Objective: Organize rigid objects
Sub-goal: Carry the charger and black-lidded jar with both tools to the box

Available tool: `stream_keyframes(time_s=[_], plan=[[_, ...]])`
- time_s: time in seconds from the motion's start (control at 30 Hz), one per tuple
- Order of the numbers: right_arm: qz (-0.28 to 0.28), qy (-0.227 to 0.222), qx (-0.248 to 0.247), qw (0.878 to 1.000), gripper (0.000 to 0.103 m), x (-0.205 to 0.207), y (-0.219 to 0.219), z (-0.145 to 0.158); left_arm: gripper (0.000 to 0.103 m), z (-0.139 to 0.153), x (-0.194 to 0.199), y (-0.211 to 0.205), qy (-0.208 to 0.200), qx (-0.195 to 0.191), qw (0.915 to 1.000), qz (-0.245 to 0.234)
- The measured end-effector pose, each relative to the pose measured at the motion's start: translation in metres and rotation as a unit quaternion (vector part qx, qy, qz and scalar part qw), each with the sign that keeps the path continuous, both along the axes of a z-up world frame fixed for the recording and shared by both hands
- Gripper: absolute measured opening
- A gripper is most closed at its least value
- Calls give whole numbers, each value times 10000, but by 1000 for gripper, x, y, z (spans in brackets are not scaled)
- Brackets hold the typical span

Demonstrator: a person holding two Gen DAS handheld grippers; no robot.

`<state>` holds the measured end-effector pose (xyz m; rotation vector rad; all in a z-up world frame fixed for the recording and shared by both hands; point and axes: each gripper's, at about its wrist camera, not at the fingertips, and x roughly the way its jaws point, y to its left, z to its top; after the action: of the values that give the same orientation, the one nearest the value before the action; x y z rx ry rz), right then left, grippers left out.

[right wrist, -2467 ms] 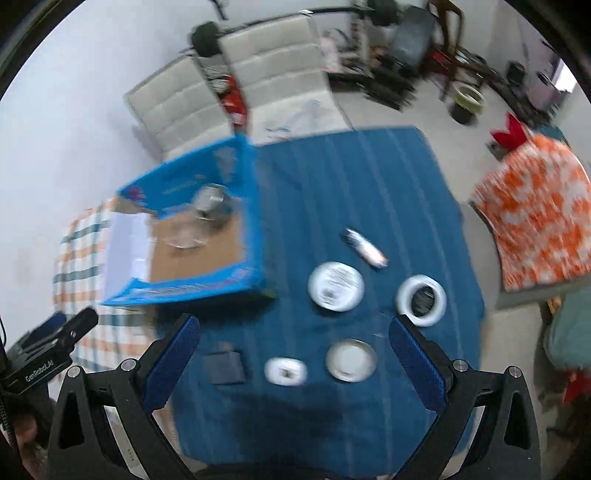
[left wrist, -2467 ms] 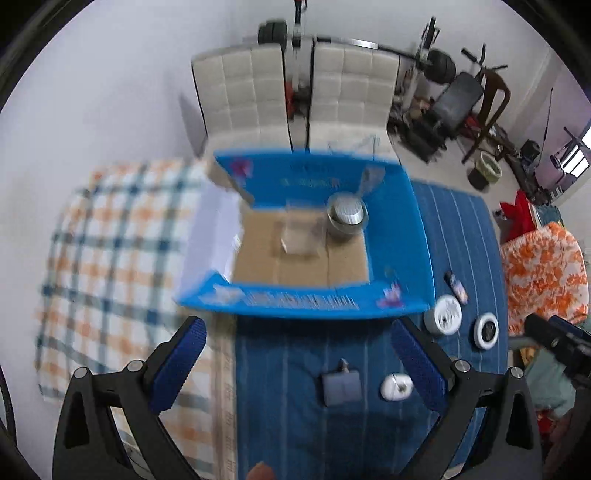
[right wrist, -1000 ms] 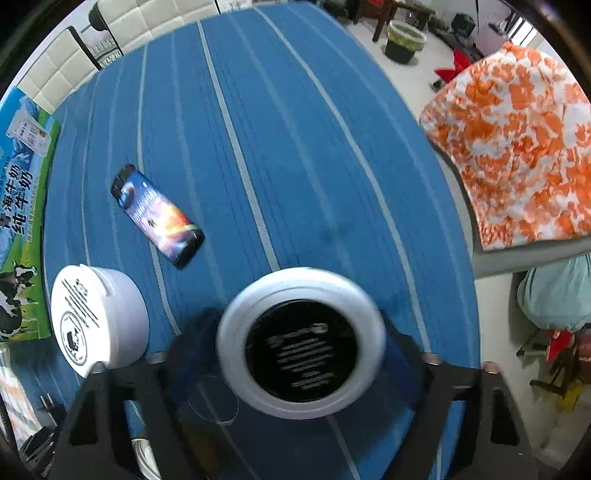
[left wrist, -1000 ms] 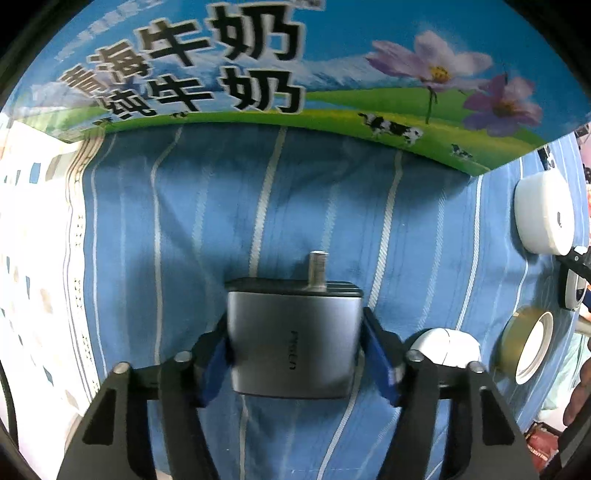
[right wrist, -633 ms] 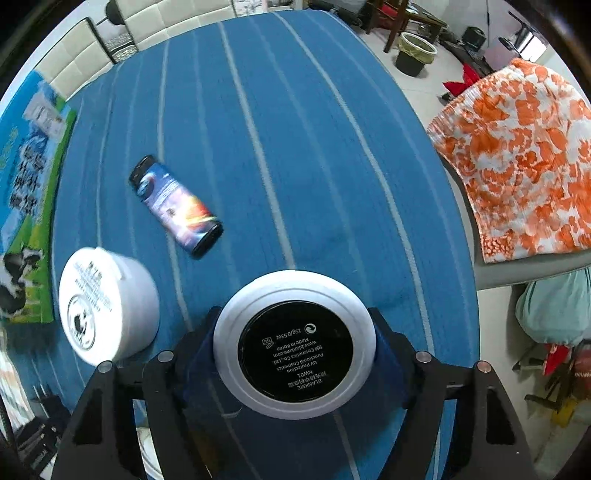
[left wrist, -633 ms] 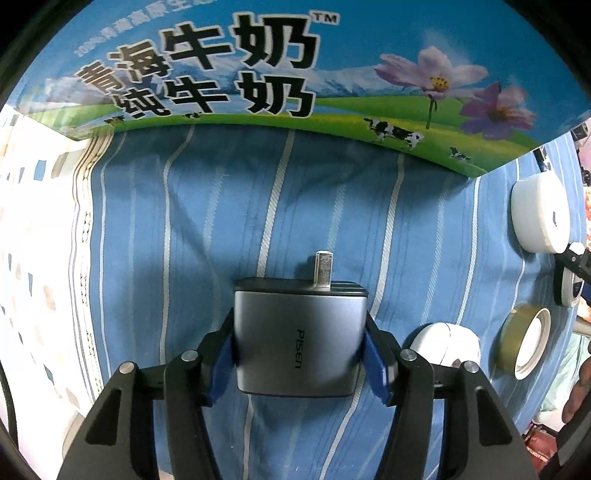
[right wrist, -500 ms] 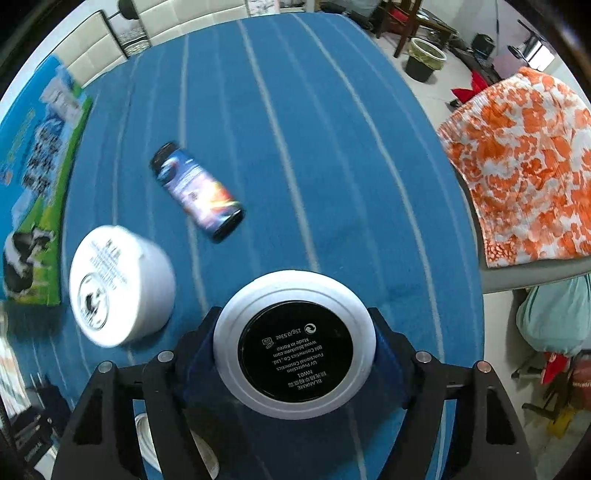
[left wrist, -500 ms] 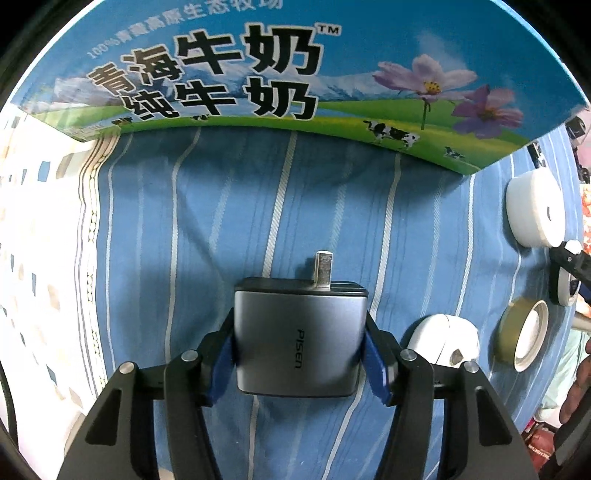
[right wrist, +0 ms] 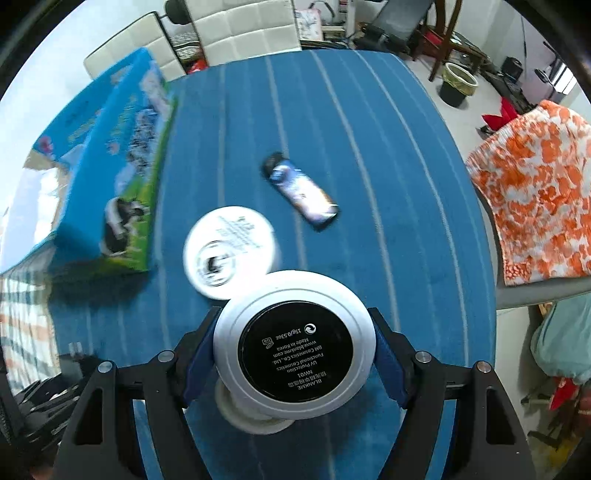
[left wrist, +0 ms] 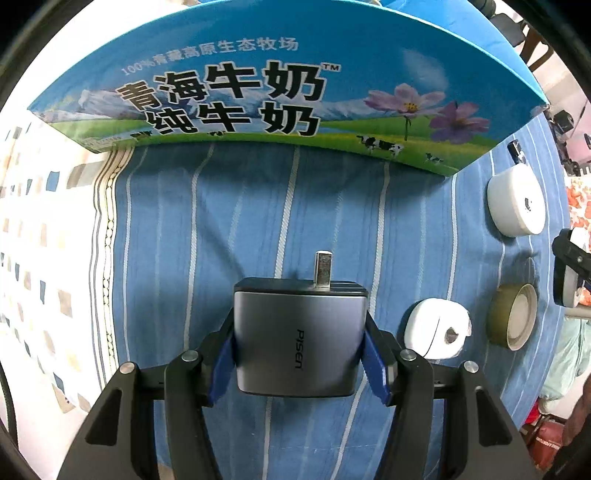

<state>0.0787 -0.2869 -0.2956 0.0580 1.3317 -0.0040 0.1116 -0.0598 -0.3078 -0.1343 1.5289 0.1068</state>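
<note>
My left gripper [left wrist: 300,350] is shut on a grey charger block [left wrist: 300,343], its metal prong pointing away, held above the blue striped cloth [left wrist: 240,221]. Just ahead stands the blue milk carton box [left wrist: 236,85]. My right gripper [right wrist: 295,347] is shut on a round white compact with a black label [right wrist: 294,345], lifted over the cloth [right wrist: 388,166]. Beyond it lie a white round jar [right wrist: 229,251] and a dark small tube [right wrist: 300,192]. The milk box [right wrist: 107,173] sits at the left of the right wrist view.
On the cloth to the right of the charger are a white earbud-like case [left wrist: 437,328], a roll of tape [left wrist: 513,317] and the white jar [left wrist: 515,205]. An orange-patterned cloth [right wrist: 535,203] lies off the table's right edge. White chairs [right wrist: 243,29] stand beyond.
Both grippers came down from high above, closed on the charger and the compact, and have since lifted them. The right one has moved toward the milk box, bringing jar and box closer in view.
</note>
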Motion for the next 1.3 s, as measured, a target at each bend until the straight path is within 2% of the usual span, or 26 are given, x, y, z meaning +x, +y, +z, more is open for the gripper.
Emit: stream_keyframes(time_s=[0.13, 0.2, 0.23, 0.3, 0.43, 0.57, 0.73, 0.8, 0.87, 1.0, 1.17, 1.3], plan=[[34, 20, 17, 10000, 77, -5, 16, 5, 57, -20, -1, 10, 247, -148, 9996, -22], [54, 28, 31, 10000, 77, -7, 25, 7, 57, -38, 0, 11, 550, -131, 9983, -149], [77, 33, 24, 10000, 77, -8, 29, 7, 57, -35, 1, 11, 396, -106, 9990, -188], [123, 38, 28, 9999, 77, -8, 37, 8, 56, -35, 3, 8, 437, -46, 9984, -347], [155, -60, 84, 9998, 77, -9, 51, 21, 56, -30, 5, 11, 396, -95, 9985, -359], [238, -236, 188, 9993, 77, -8, 64, 45, 56, -3, 5, 18, 87, -115, 9992, -377], [392, -453, 477, 9971, 77, -4, 86, 86, 56, 59, 12, 29, -476, -293, 9973, -474], [475, -554, 598, 9955, 77, 0, 99, 102, 56, 93, 18, 36, -780, -364, 9950, -507], [548, -641, 694, 9940, 77, 6, 113, 116, 56, 123, 29, 46, -1039, -336, 9925, -554], [641, -800, 798, 9915, 77, 23, 144, 132, 56, 158, 50, 58, -1467, -212, 9872, -595], [630, -868, 835, 9907, 77, 43, 176, 136, 56, 179, 77, 81, -1804, -45, 9817, -616], [579, -846, 793, 9916, 77, 56, 196, 130, 56, 169, 98, 93, -1874, 8, 9803, -618]])
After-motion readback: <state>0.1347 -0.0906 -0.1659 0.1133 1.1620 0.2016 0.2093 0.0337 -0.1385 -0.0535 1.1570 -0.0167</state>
